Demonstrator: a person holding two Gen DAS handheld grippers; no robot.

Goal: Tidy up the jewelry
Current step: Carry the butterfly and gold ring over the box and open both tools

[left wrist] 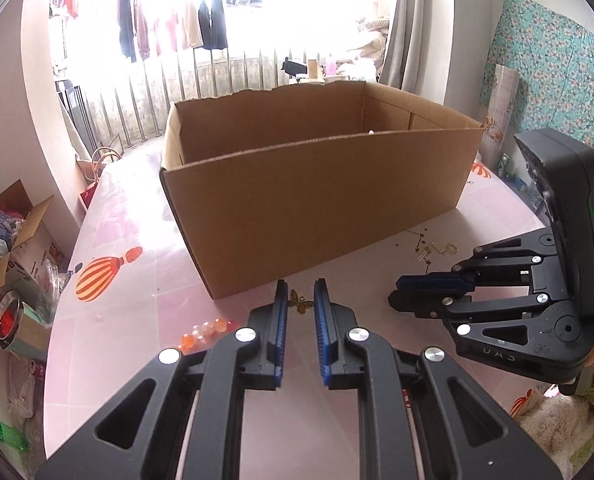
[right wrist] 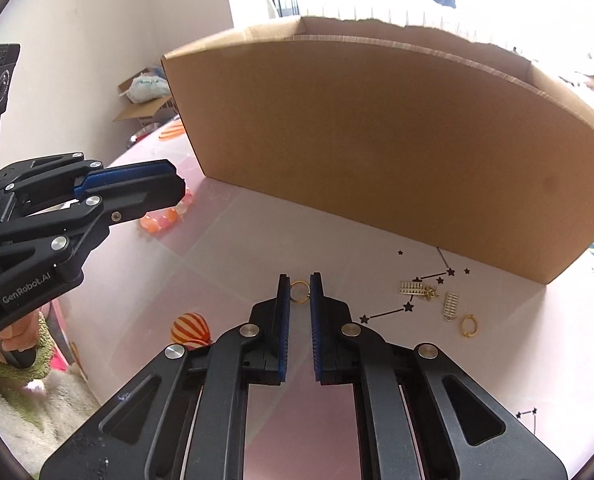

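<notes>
Both grippers hover near the cardboard box [left wrist: 317, 184] on the desk [right wrist: 225, 256], the left gripper [left wrist: 301, 300] pinching a butterfly charm [left wrist: 300, 303] and the right gripper [right wrist: 300, 292] clenched on a gold ring [right wrist: 299, 292], probably bound for the box.

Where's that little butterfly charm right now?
In the left wrist view, the butterfly charm sits between the left claw's tips, just before the cardboard box.

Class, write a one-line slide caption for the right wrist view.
Right gripper straddles a gold ring before the cardboard box.
</notes>
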